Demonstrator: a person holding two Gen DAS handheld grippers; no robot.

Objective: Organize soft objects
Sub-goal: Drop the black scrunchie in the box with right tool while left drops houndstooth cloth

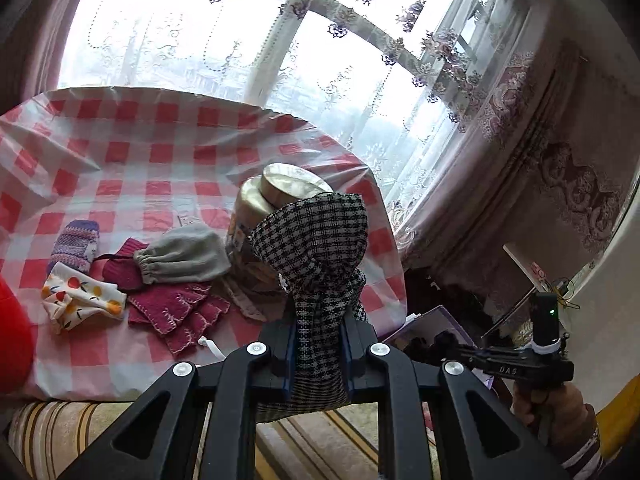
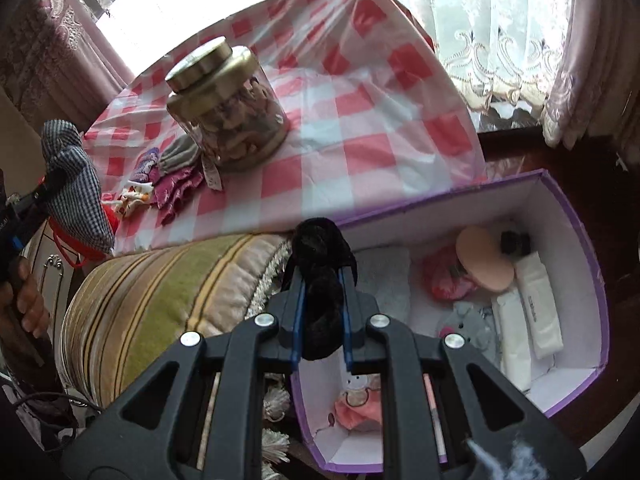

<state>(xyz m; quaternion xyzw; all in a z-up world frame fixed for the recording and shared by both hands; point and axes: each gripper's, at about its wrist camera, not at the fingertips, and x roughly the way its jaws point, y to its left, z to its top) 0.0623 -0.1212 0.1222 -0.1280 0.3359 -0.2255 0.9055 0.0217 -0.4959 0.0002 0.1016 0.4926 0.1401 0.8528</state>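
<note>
Left wrist view: left hand-held gripper (image 1: 318, 354) clamped tight on a houndstooth cloth (image 1: 316, 248), jaws nearly together with the fabric bunched between them and ballooning up above the tips. Blocks much of the gold-lidded jar (image 1: 276, 200) behind it. On the red-checked surface (image 1: 160, 152) to the left, a loose cluster: grey drawstring pouch (image 1: 182, 254), magenta knit gloves (image 1: 176, 312), fruit-print cloth (image 1: 80, 300), purple striped mitten (image 1: 74, 244), all touching or overlapping. Red shape at the left edge cut off, hard to name. Lower right, the right hand-held gripper (image 1: 516, 364) seen side-on from behind; its tips and load hidden here.

Right wrist view: right hand-held gripper (image 2: 320, 300) closed on a black fuzzy item (image 2: 320, 272), squeezed between the jaws, held over the near edge of the purple-rimmed box (image 2: 576, 216). Inside the box: pink pieces, white tubes, a peach oval pad, a grey soft toy, partly covered by the gripper body. Striped cushion (image 2: 160, 296) between box and surface. Far left, the houndstooth cloth again, held aloft, well apart from the box.
</note>
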